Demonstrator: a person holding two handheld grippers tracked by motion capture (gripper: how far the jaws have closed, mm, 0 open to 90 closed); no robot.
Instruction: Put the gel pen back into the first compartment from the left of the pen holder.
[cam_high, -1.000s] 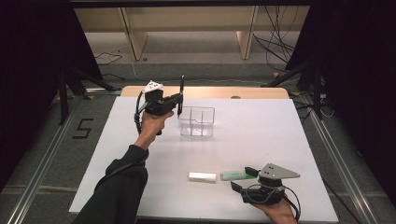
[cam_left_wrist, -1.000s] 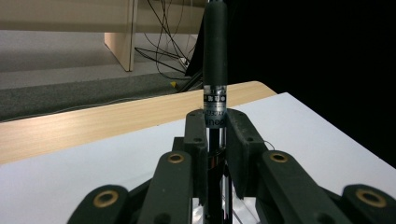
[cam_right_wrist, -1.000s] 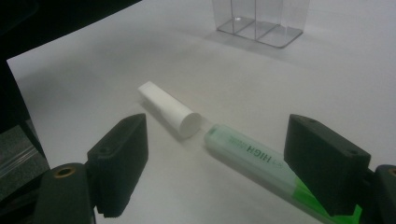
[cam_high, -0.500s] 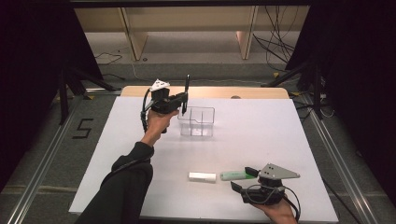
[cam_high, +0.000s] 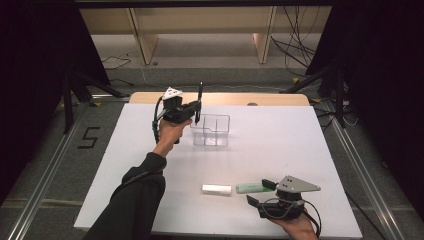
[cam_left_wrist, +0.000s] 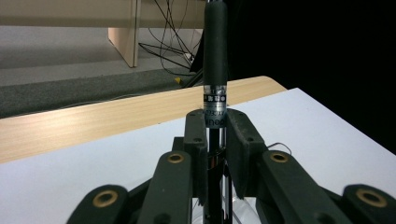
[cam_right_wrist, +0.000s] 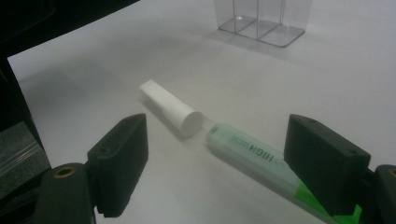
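Observation:
My left gripper (cam_high: 196, 113) is shut on a black pen (cam_high: 200, 94) and holds it upright just above the left edge of a clear plastic compartment box (cam_high: 212, 132). In the left gripper view the pen (cam_left_wrist: 215, 56) stands straight up between the closed jaws of my left gripper (cam_left_wrist: 215, 135). My right gripper (cam_high: 260, 192) rests open near the table's front edge. A green highlighter (cam_right_wrist: 247, 151) lies flat between the jaws of my right gripper (cam_right_wrist: 222, 154), untouched by them. A white cylinder (cam_right_wrist: 170, 108) lies end to end with it.
The white table top (cam_high: 300, 150) has a wooden strip (cam_high: 280, 99) along its far edge. In the high view the highlighter (cam_high: 250, 188) and the white cylinder (cam_high: 216, 189) lie side by side near the front. The clear box (cam_right_wrist: 259, 18) stands farther back.
The left hand has shifted the upright pen slightly to the right, closer to the clear box. The right gripper has stayed still.

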